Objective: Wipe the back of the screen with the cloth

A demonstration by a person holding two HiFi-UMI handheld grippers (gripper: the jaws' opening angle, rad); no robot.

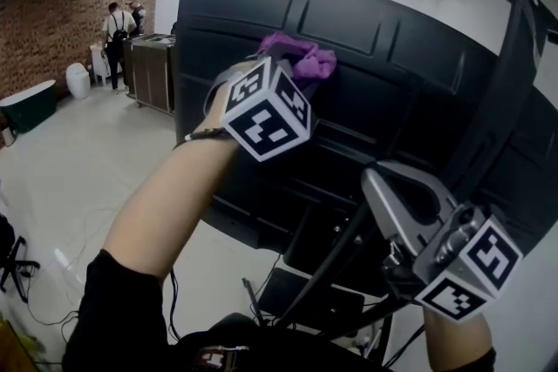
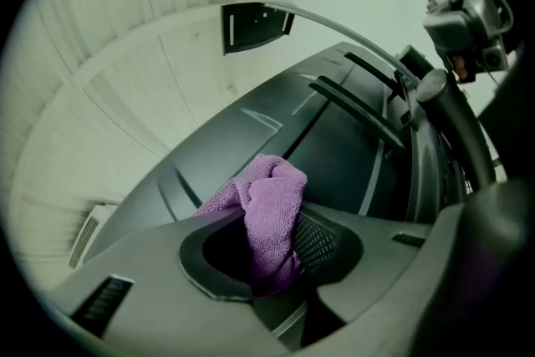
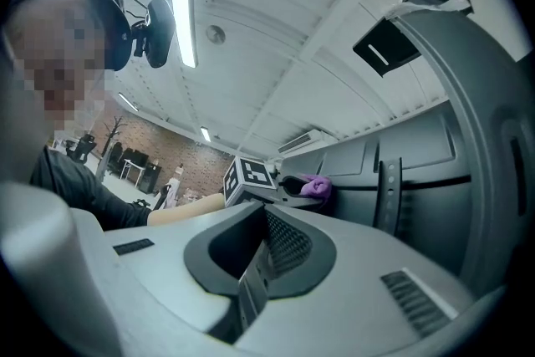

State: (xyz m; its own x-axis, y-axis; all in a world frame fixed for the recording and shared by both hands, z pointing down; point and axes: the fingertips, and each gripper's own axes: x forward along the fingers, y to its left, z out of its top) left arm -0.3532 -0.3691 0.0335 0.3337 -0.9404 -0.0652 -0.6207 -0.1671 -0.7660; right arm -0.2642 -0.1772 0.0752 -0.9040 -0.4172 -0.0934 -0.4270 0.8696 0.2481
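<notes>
The large black back of the screen (image 1: 384, 74) stands upright before me. My left gripper (image 1: 292, 70) is raised against its upper part, shut on a purple cloth (image 1: 307, 57) that is pressed to the panel. In the left gripper view the cloth (image 2: 269, 217) hangs bunched between the jaws over the dark panel (image 2: 334, 138). My right gripper (image 1: 392, 196) hangs low at the right, shut with nothing in it, beside the screen's stand arm (image 1: 506, 91). In the right gripper view the left gripper's marker cube (image 3: 249, 175) and the cloth (image 3: 314, 186) show far off.
The screen's stand base (image 1: 309, 296) and cables lie on the floor below. A dark cabinet (image 1: 150, 70) stands at the back left by a brick wall (image 1: 52, 22), with people (image 1: 116, 29) near it. A white bin (image 1: 78, 80) and a green tub (image 1: 26, 104) stand further left.
</notes>
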